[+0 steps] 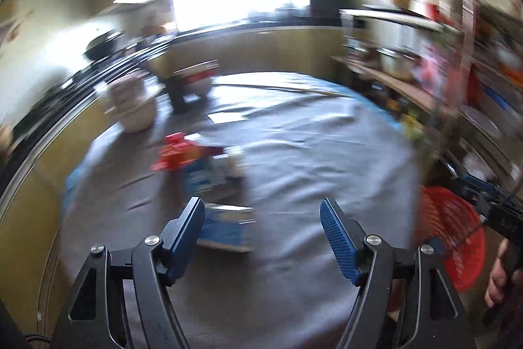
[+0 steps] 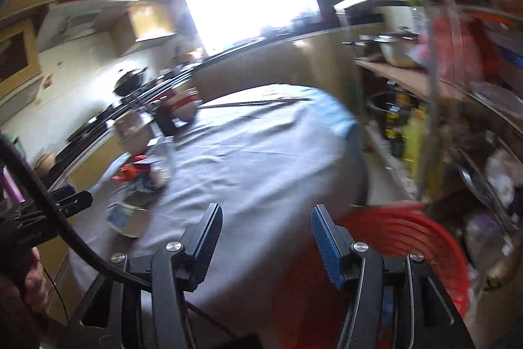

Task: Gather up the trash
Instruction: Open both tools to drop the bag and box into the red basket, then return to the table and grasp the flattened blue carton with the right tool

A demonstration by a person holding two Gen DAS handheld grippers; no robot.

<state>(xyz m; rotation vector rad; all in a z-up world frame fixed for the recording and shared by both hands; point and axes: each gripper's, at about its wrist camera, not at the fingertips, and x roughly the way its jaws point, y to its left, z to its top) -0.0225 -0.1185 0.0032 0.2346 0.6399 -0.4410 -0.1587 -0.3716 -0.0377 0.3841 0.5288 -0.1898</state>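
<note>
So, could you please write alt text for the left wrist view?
The open, empty left gripper hovers over a table with a grey cloth. Blurred blue and red packaging lies just ahead on it. A red basket sits beside the table at right.

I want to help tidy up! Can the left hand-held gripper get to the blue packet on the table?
Probably yes. The left hand-held gripper is open with nothing between its jaws, and the blue packet lies on the grey tablecloth right beside its left finger, with nothing in the way.
</note>
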